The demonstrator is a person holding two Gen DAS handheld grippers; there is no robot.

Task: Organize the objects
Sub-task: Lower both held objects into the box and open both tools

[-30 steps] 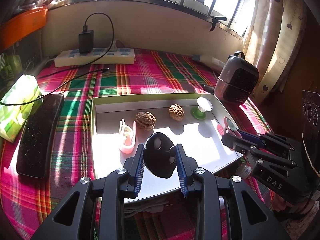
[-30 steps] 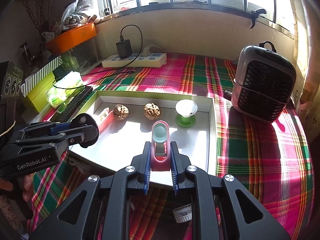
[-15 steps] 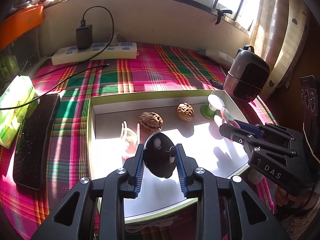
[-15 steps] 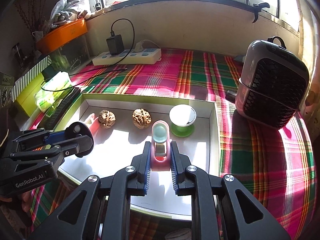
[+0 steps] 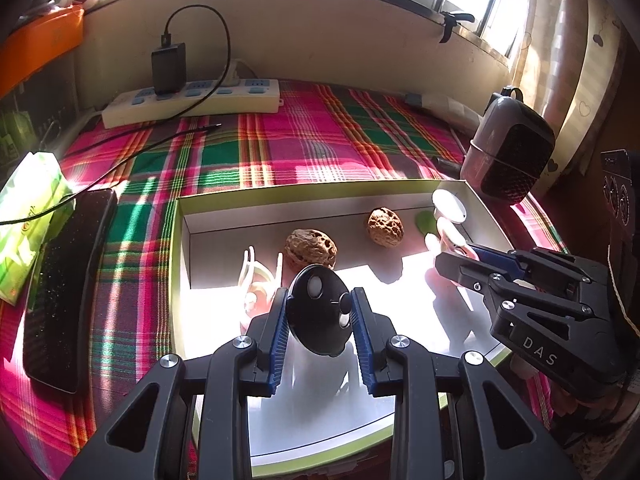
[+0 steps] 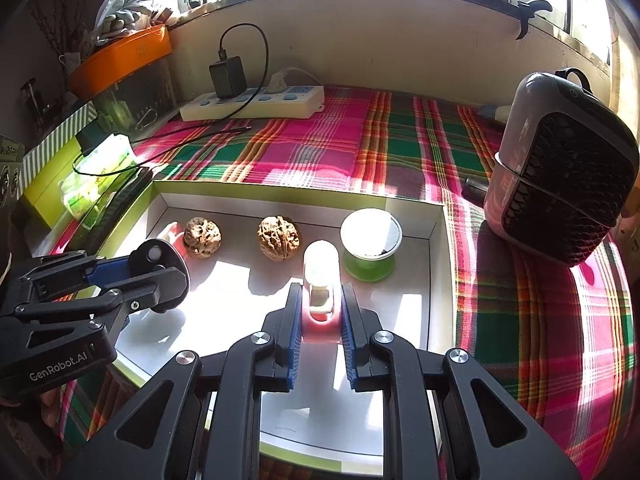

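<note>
My left gripper [image 5: 319,312] is shut on a black round disc [image 5: 320,314] with small white buttons, held above the front left of a shallow white tray [image 5: 182,240] with a green rim. My right gripper [image 6: 320,312] is shut on a pink capsule-shaped item [image 6: 321,280] with a pale top, over the tray's middle. Two walnuts [image 6: 202,237] [image 6: 279,237], a green-based white cup [image 6: 370,246] and a pink clip [image 5: 260,276] lie along the tray's back. Each gripper shows in the other's view: the left gripper [image 6: 160,270], the right gripper [image 5: 452,252].
A plaid cloth [image 6: 320,148] covers the table. A small dark heater [image 6: 560,168] stands right of the tray. A white power strip [image 5: 192,98] with a black charger lies at the back. A black slab [image 5: 60,276] and a green tissue pack [image 5: 24,216] lie left of the tray.
Both grippers have moved forward over the tray, each still holding its object. The right gripper's pink item is now close to the green cup and the right walnut.
</note>
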